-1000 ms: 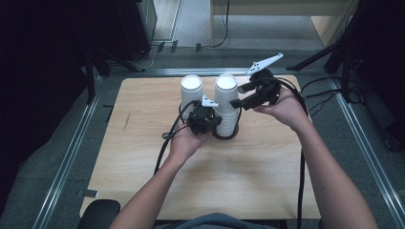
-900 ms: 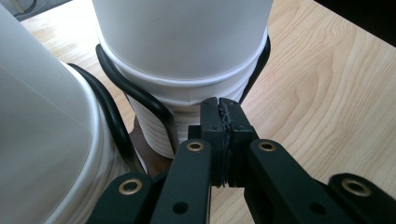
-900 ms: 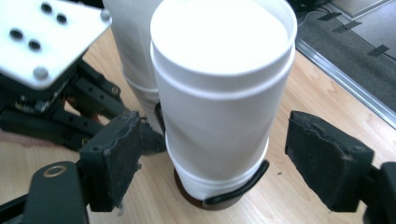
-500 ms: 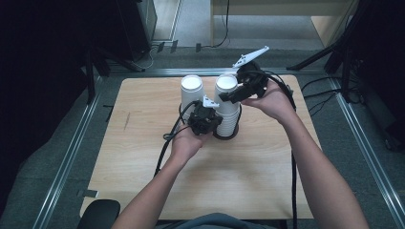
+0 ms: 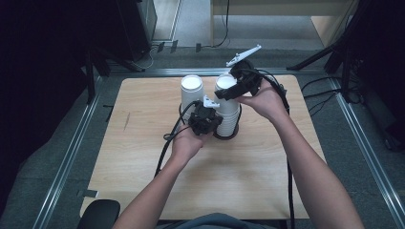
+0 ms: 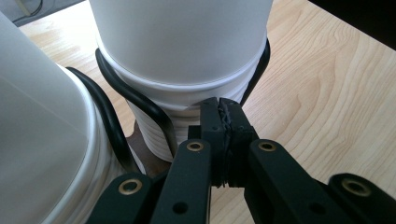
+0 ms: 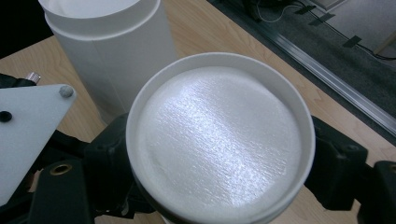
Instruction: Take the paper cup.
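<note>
Two stacks of upside-down white cups stand on black wire holders: the left stack (image 5: 192, 90) and the right stack (image 5: 229, 114). My left gripper (image 5: 216, 125) is shut, its tips (image 6: 219, 112) against the low rims of the right stack (image 6: 187, 60); I cannot tell whether a rim is pinched. My right gripper (image 5: 227, 91) reaches across that stack's top cup (image 5: 225, 81). Its jaws have just been closing, and one now sits against each side of that cup (image 7: 219, 140).
The wooden table (image 5: 143, 157) has open room in front of and beside the stacks. A black holder ring (image 6: 140, 109) curls around the right stack's base. Cables trail from both grippers toward the near edge. Metal rails frame the table.
My right hand has moved left, from beside the right stack to over its top cup. The left hand and both stacks have stayed where they were.
</note>
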Demonstrator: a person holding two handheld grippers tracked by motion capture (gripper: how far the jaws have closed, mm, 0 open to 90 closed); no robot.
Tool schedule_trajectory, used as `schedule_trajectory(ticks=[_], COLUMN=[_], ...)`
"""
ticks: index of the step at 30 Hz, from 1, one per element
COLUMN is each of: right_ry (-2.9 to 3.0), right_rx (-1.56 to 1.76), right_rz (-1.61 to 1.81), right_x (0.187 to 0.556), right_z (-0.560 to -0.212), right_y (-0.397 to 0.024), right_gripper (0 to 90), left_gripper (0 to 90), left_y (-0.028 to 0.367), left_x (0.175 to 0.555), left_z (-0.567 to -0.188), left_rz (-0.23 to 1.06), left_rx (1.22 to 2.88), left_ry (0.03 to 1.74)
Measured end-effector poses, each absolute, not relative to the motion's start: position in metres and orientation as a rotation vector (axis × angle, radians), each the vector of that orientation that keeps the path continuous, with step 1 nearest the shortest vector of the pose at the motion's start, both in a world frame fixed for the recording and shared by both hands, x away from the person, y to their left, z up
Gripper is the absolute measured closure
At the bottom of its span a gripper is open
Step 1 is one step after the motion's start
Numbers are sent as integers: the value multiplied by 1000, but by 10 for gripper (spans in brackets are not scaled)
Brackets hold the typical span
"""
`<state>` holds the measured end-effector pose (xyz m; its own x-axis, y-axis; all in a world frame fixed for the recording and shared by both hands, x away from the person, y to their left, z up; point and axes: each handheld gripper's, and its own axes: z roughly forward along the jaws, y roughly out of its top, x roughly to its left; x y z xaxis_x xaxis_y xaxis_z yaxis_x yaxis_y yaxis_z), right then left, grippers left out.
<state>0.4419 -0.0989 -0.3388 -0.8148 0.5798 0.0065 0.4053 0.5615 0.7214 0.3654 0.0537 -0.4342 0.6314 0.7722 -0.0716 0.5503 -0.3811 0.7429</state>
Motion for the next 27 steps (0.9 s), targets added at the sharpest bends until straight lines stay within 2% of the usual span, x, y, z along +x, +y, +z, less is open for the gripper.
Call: schedule_trajectory(ticks=[27], right_ry=[2608], right_rx=[718], right_rz=[1016], right_x=[442], right_z=[-333], right_y=[-95], right_gripper=[242], left_gripper=[900], left_y=[55], left_x=[365], left_z=[-435], left_rz=[395], left_rx=[2093], left_ry=[1036])
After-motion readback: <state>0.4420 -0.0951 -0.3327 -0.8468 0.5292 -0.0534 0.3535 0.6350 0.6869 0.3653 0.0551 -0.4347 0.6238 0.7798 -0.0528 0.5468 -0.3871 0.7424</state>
